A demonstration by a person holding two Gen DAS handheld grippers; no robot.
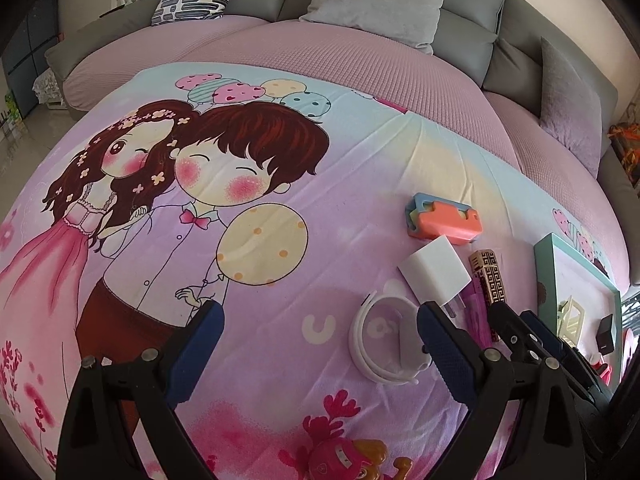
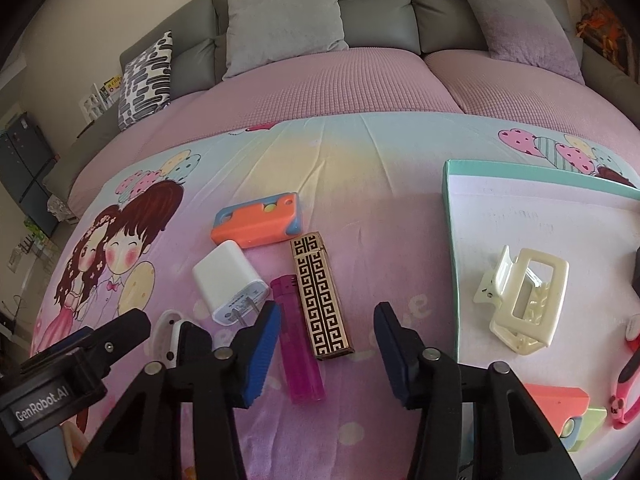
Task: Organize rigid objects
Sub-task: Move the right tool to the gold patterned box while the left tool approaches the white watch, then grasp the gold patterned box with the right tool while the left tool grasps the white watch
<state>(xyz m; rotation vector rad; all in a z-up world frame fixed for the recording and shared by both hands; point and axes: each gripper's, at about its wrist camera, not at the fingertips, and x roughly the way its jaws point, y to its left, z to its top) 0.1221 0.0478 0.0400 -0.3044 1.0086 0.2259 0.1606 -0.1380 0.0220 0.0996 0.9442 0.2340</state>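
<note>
My right gripper point(image 2: 329, 342) hangs low over the cartoon bedsheet with its jaws partly apart. A pink lighter point(image 2: 298, 344) and the near end of a gold patterned lighter point(image 2: 322, 300) lie between its blue pads; a gap shows beside the right pad, so nothing is clamped. A white charger plug point(image 2: 230, 282) and an orange-and-blue block point(image 2: 256, 220) lie just beyond. My left gripper point(image 1: 318, 330) is open wide, with a white ring point(image 1: 380, 344) lying against its right finger point(image 1: 440, 344). The charger plug point(image 1: 434, 276) and the block point(image 1: 444, 216) sit past that ring.
A teal-rimmed tray point(image 2: 450, 200) at the right holds a cream hair claw point(image 2: 524, 300), a pink clip point(image 2: 626, 384) and an orange-and-green block point(image 2: 560, 408). A pink toy figure point(image 1: 348, 460) lies near the sheet's front edge. Grey cushions point(image 2: 284, 20) line the sofa back.
</note>
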